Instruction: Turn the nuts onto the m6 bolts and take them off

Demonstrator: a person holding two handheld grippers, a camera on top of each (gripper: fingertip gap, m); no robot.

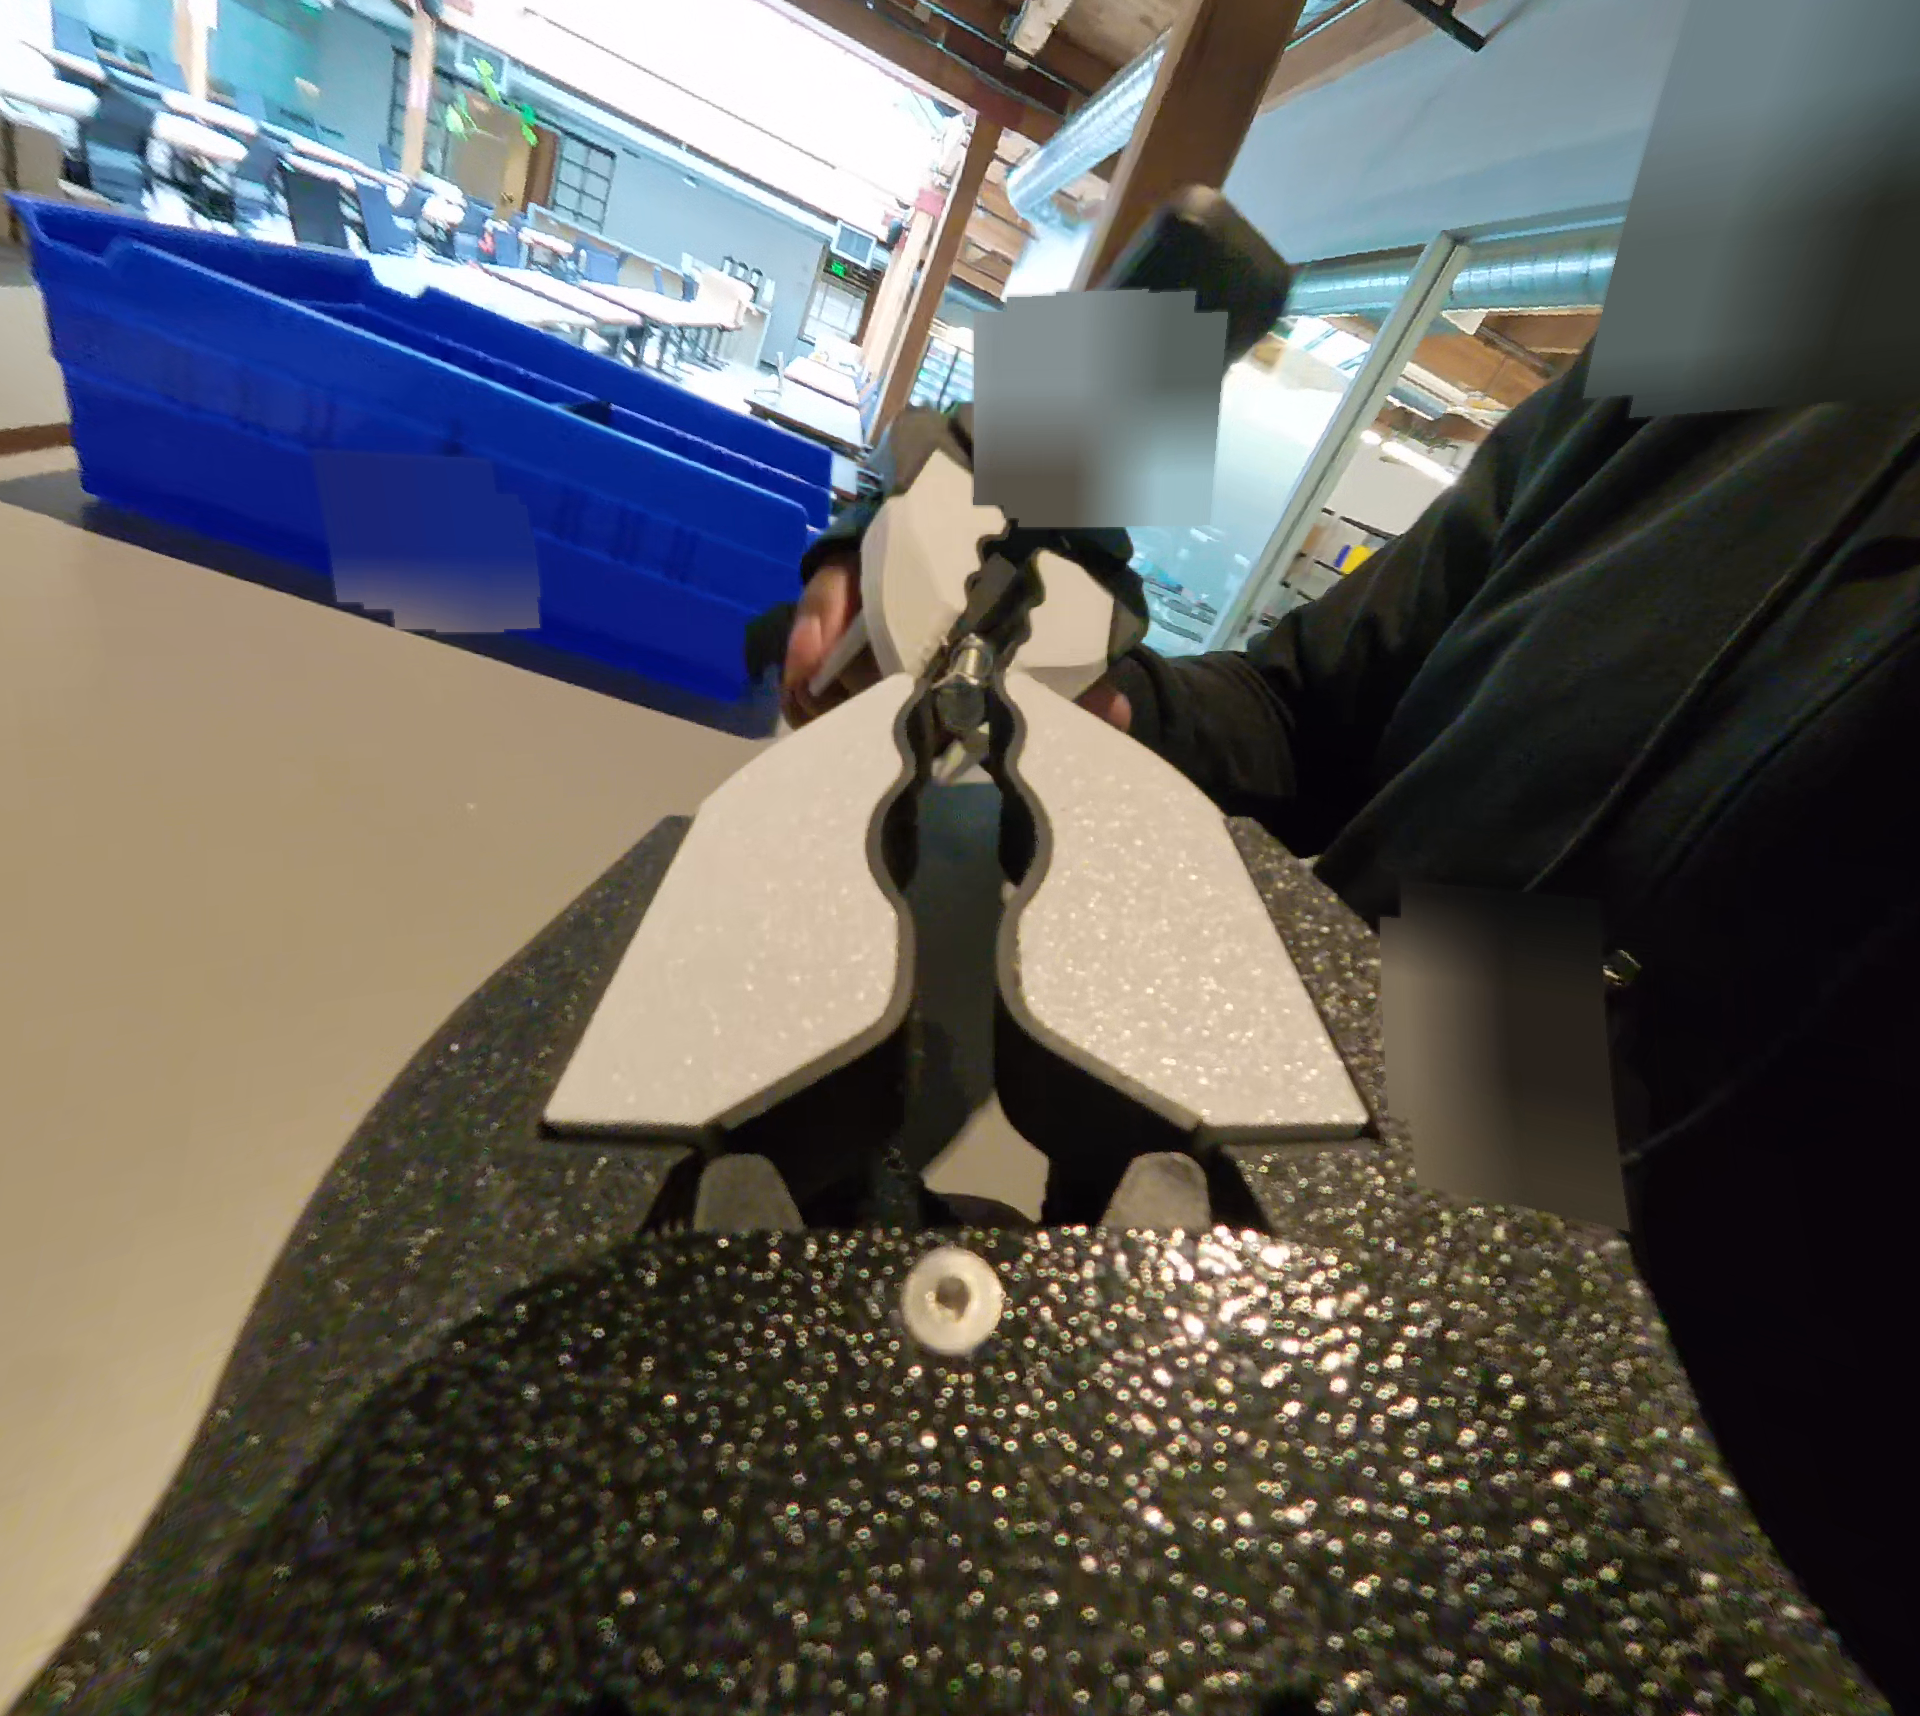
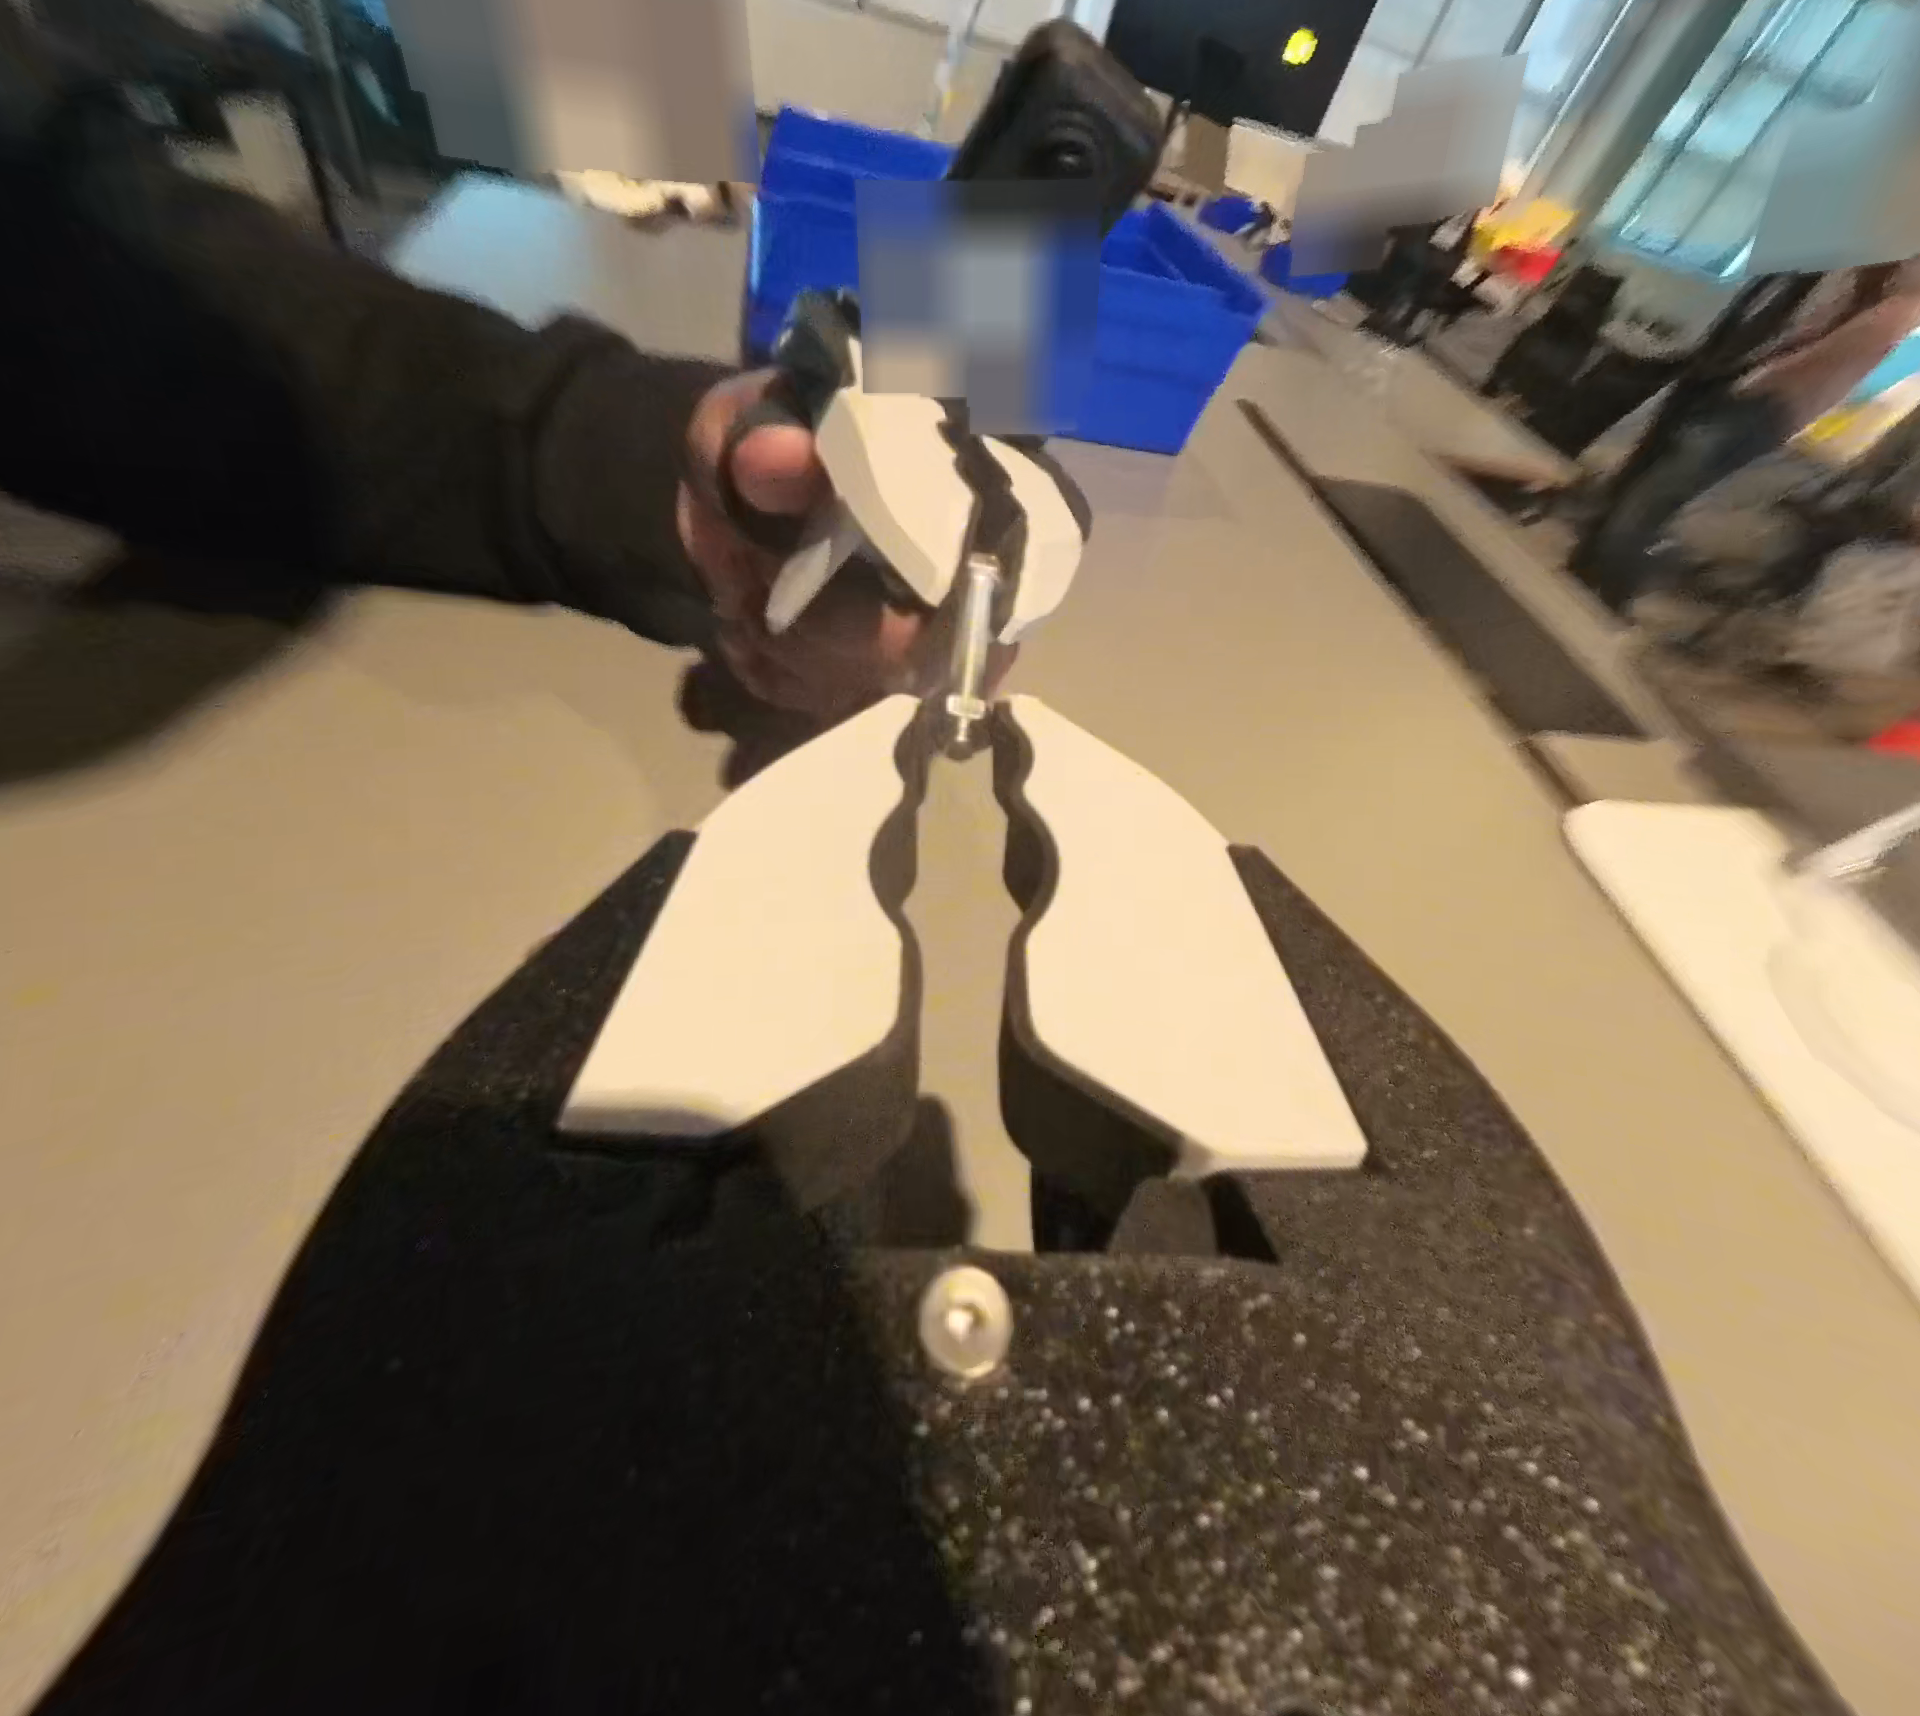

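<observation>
The two tools meet tip to tip above the grey table, so one can steady while the other twists. The left gripper pinches the bolt by its head; the right gripper nips the nut at the far end.

Blue bins on grey table

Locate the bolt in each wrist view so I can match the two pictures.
Left wrist view: the bolt sits just above centre, at the left gripper tips, meeting the right gripper.
Right wrist view: just above centre, spanning between both grippers.
Shared landmark: the blue bins, behind the grippers in each view.
</observation>
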